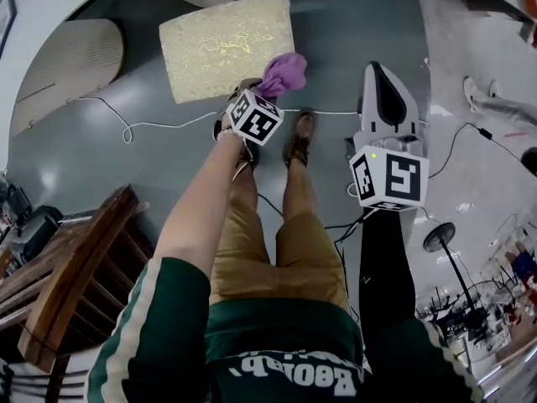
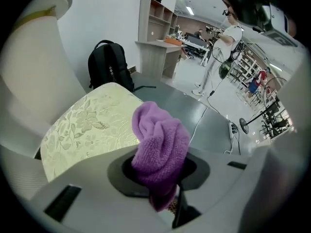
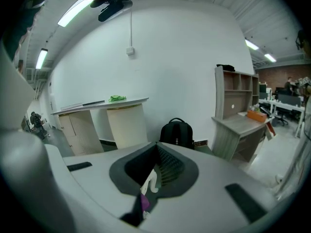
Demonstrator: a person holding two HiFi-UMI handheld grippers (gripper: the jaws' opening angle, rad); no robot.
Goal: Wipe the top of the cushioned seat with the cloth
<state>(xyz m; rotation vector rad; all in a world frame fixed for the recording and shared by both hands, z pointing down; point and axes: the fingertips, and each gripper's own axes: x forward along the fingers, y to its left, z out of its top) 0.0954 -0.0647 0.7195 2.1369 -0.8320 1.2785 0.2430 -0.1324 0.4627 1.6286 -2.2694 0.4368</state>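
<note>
While my left tongs (image 1: 252,91) pinch the purple cloth (image 1: 284,74) just above the near corner of the cushioned seat (image 1: 222,44), my right tongs (image 1: 383,91) hang aside, pressed together on nothing. To wipe well, I should lower the cloth flat and sweep overlapping strokes toward all 4 edges.

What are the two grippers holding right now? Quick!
The left gripper: jaws shut on the crumpled purple terry cloth.
The right gripper: jaws shut, holding nothing.
</note>
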